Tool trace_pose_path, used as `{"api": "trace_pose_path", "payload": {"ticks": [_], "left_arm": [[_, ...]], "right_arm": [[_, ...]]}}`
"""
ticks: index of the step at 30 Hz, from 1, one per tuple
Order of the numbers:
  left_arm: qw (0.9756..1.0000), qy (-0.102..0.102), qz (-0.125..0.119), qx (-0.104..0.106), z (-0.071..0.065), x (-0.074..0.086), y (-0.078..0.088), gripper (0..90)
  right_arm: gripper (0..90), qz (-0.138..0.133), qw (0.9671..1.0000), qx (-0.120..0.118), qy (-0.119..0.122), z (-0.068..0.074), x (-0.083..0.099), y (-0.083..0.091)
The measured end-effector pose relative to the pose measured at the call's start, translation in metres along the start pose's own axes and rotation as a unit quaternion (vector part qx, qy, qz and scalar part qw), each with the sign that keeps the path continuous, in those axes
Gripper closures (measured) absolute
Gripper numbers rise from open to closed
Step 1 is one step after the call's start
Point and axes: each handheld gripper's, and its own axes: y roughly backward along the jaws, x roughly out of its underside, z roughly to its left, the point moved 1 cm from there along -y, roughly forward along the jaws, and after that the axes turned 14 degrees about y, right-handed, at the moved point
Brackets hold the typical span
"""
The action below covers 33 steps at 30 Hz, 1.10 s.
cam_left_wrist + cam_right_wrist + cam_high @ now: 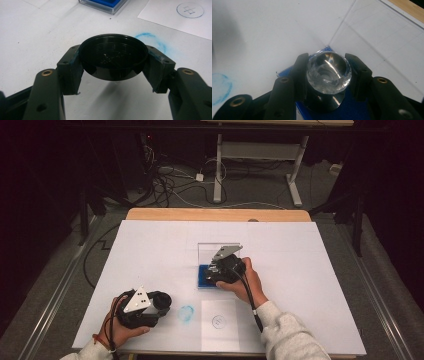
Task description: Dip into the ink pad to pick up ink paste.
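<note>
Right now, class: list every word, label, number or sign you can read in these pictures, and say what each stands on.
No words, brands or numbers can be read.
Circled mark, a drawn ring around crossed strokes like "卄", too faint to read surely: on the white paper sheet, seen also in the high view.
Blue smudged ring: on the white table cover, a stain rather than a sign.
Black round lid, clear faceted piece: no markings visible.

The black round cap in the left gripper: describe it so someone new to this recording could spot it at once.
On the white table sheet, look near the front left, where the left gripper is shut on the black round cap. It is a shallow glossy dish with a raised rim, beside a blue chalky ring on the sheet. Unlike the clear faceted piece in the right gripper, it is opaque black.
</note>
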Motion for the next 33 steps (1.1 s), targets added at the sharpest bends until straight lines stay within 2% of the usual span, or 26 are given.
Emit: {"api": "trace_pose_path", "payload": {"ticks": [6, 19, 28, 30, 33], "left_arm": [[1.0, 0.0, -0.001, 0.0, 0.0, 0.001, 0.002, 36.8], [1.0, -0.004, -0.001, 0.003, -0.002, 0.0, 0.0, 36.8], [1.0, -0.005, -0.002, 0.005, -0.001, 0.0, 0.0, 36.8], [1.0, -0.004, -0.002, 0.005, 0.0, 0.001, 0.001, 36.8], [1.0, -0.001, -0.002, 0.004, 0.0, 0.001, 0.0, 36.8]], "right_arm": [[57.3, -0.009, 0.9999, -0.001, -0.008, -0.001, 0.003, 0.0], [57.2, 0.0, 1.0, 0.006, 0.006, 0.001, 0.0, -0.001], [57.2, 0.005, 1.0, 0.001, 0.001, 0.0, -0.001, 0.001], [57.3, 0.002, 1.0, 0.004, -0.006, -0.004, 0.0, 0.004], [57.3, -0.025, 0.9995, 0.009, -0.019, -0.009, 0.001, 0.017]]}}
